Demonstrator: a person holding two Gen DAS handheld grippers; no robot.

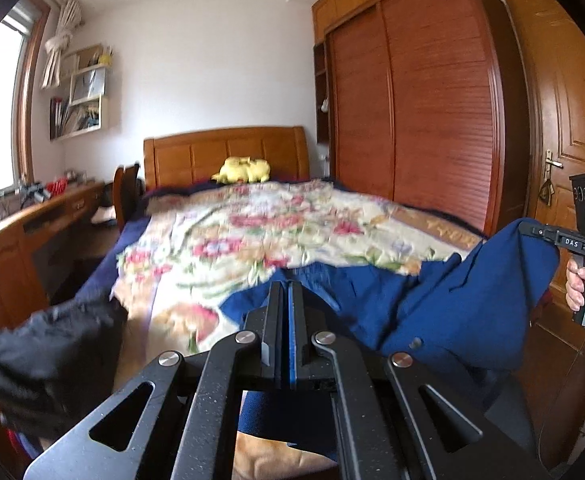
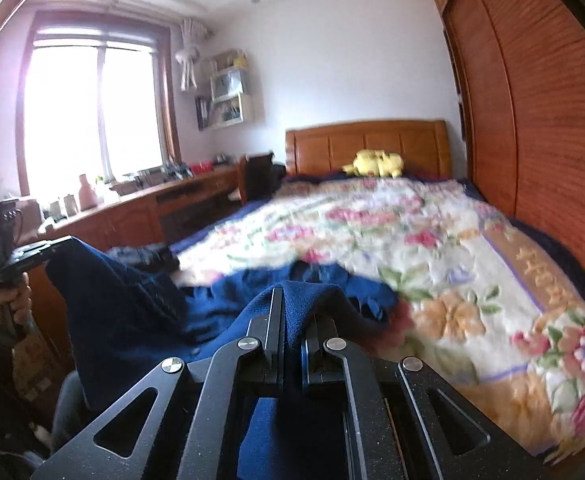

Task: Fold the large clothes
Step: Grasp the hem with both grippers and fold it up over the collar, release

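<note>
A large dark blue garment (image 1: pixel 432 304) hangs between my two grippers over the foot of the bed. My left gripper (image 1: pixel 286 292) is shut on one edge of it; only a thin blue strip shows between its fingers. It also shows at the left of the right wrist view (image 2: pixel 52 254), holding up a blue corner. My right gripper (image 2: pixel 292 300) is shut on a thick bunch of the blue garment (image 2: pixel 140 300). It shows at the right of the left wrist view (image 1: pixel 532 228), lifting the other corner. Part of the garment lies on the floral blanket (image 2: pixel 432 248).
The bed (image 1: pixel 228 152) has a wooden headboard and a yellow plush toy (image 1: pixel 244 170). A black garment (image 1: pixel 52 356) is bunched at the left of the bed's foot. A wooden desk (image 1: pixel 32 216) runs along the left. A wardrobe (image 1: pixel 412 100) and door (image 1: pixel 564 120) stand right.
</note>
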